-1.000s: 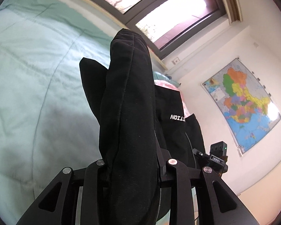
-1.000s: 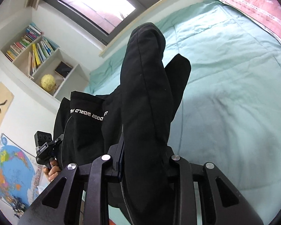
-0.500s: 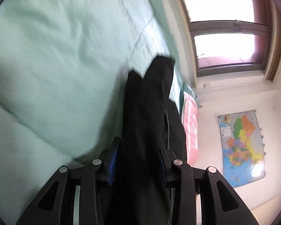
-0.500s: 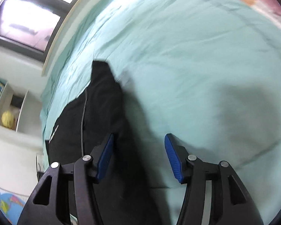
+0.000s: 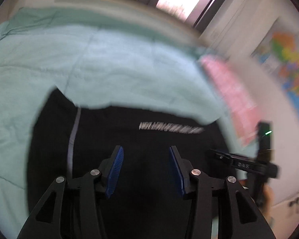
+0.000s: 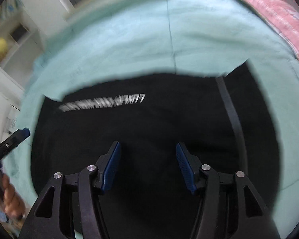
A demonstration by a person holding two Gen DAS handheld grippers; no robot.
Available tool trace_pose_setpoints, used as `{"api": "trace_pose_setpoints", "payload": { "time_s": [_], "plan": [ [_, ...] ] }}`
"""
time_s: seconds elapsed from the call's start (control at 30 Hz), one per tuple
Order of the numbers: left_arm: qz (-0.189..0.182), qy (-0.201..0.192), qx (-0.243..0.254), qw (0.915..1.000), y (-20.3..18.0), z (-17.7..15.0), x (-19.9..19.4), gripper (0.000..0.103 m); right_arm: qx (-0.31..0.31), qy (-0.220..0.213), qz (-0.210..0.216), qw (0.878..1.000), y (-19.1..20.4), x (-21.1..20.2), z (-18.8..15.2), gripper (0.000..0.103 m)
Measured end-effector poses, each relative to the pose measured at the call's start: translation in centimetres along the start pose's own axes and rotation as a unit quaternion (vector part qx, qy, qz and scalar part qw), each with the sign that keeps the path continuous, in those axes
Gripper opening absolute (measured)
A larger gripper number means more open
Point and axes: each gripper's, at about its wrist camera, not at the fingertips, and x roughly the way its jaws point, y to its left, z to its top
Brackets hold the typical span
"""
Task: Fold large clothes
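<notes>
the black garment [image 5: 149, 139] lies spread flat on the green bed [image 5: 89, 59], below and ahead of both pairs of fingers. the left gripper [image 5: 145, 171] has its fingers [image 5: 114, 171] apart, having just been opening, with nothing between the blue pads; the cloth lies beneath them. the right gripper [image 6: 147, 167] also has its fingers [image 6: 111, 167] apart, just opened wider, gripping nothing. blurred white lettering [image 6: 101, 103] runs across the garment ahead of the right fingers. a pink blanket [image 6: 273, 14] lies far ahead to the right. a hand [image 6: 10, 197] shows at the left edge of the right view.
</notes>
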Motion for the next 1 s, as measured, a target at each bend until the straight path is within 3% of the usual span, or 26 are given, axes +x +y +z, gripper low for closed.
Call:
{"api": "trace_pose_setpoints", "payload": {
  "time_s": [0.03,0.1,0.17,0.3,0.43,0.53,0.63,0.7,0.8,1.0],
  "plan": [
    [0.012,0.025,-0.006,0.9996,0.4,-0.2,2.0,0.048,-0.014,0.002,-0.033,0.999,0.5,1.3,-0.2,0.064],
    [0.053,0.07,-0.027,0.9958,2.1,-0.4,7.2,0.048,-0.017,0.007,-0.05,0.999,0.7,2.9,-0.5,0.066],
    [0.048,0.084,-0.059,0.9935,3.9,-0.6,9.1,0.048,-0.004,0.006,-0.048,0.999,0.4,3.5,-0.5,0.066],
    [0.041,0.066,-0.081,0.9937,4.2,0.0,7.7,0.048,0.015,0.005,-0.04,0.999,0.3,2.3,-0.3,0.067],
    [0.094,0.002,-0.02,0.9954,0.9,-1.2,1.6,0.048,0.003,-0.051,-0.023,0.998,1.6,-3.7,-2.6,0.067],
    [0.135,-0.06,0.023,0.9887,-2.3,-2.4,-3.9,0.048,-0.018,-0.103,-0.029,0.994,3.2,-8.9,-4.3,0.069],
    [0.185,-0.132,0.054,0.9722,-6.2,-3.4,-9.8,0.056,-0.05,-0.156,-0.043,0.986,5.3,-14.3,-5.9,0.073],
    [0.204,-0.172,0.061,0.9617,-8.0,-4.5,-13.3,0.07,-0.064,-0.181,-0.046,0.98,6.2,-16.7,-6.4,0.075],
    [0.227,-0.205,0.059,0.9503,-9.7,-5.5,-16.3,0.075,-0.069,-0.209,-0.065,0.973,7.9,-19.2,-6.9,0.077],
    [0.23,-0.228,0.048,0.9449,-10.9,-8.2,-19.7,0.075,-0.061,-0.237,-0.076,0.967,9.0,-22.1,-9.1,0.077]
  ]
}}
